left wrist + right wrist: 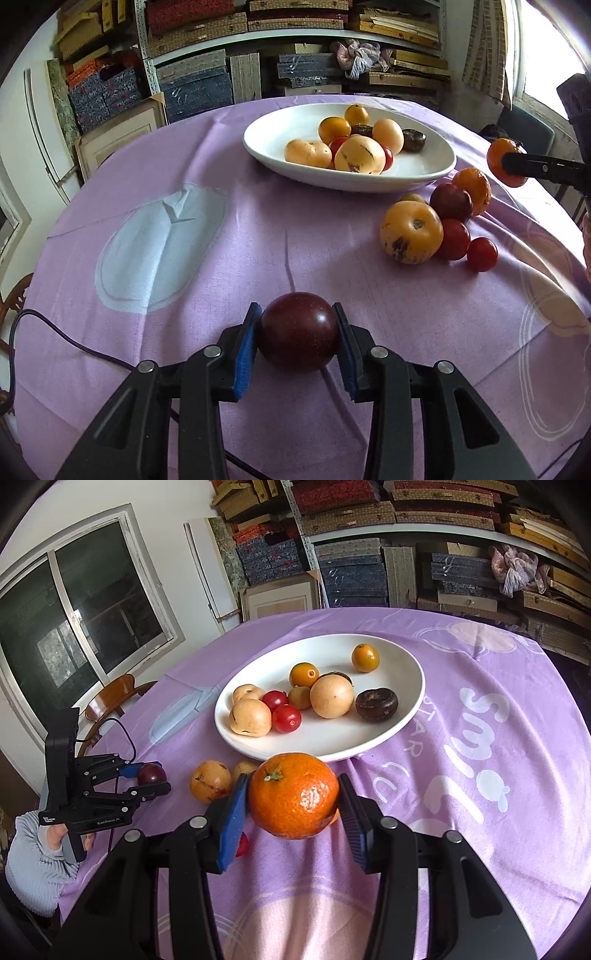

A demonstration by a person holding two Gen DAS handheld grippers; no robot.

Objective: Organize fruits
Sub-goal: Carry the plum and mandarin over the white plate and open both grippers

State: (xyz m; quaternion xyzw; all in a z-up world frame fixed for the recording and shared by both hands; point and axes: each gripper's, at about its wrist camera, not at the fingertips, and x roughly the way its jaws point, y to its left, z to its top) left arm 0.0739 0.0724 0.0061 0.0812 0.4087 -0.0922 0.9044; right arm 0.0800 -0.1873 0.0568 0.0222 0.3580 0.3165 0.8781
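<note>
A dark red plum [298, 334] sits between the blue pads of my left gripper [296, 308], which is shut on it just above the purple cloth; the right wrist view shows the same grip [152, 773] at the table's left edge. My right gripper [293, 779] is shut on an orange mandarin [293, 795], held in the air in front of the white oval dish [229, 716]. The dish holds several yellow, orange, red and dark fruits. Beside the dish on the cloth lie a yellow fruit [411, 232], another dark plum [450, 202], a mandarin [474, 190] and cherry tomatoes [482, 254].
A purple tablecloth [184, 184] covers the round table. Shelves stacked with boxes [199, 88] stand behind it. A wooden chair [110, 698] and a window [74, 627] are at the left side. A dark cable [55, 332] trails over the table's left edge.
</note>
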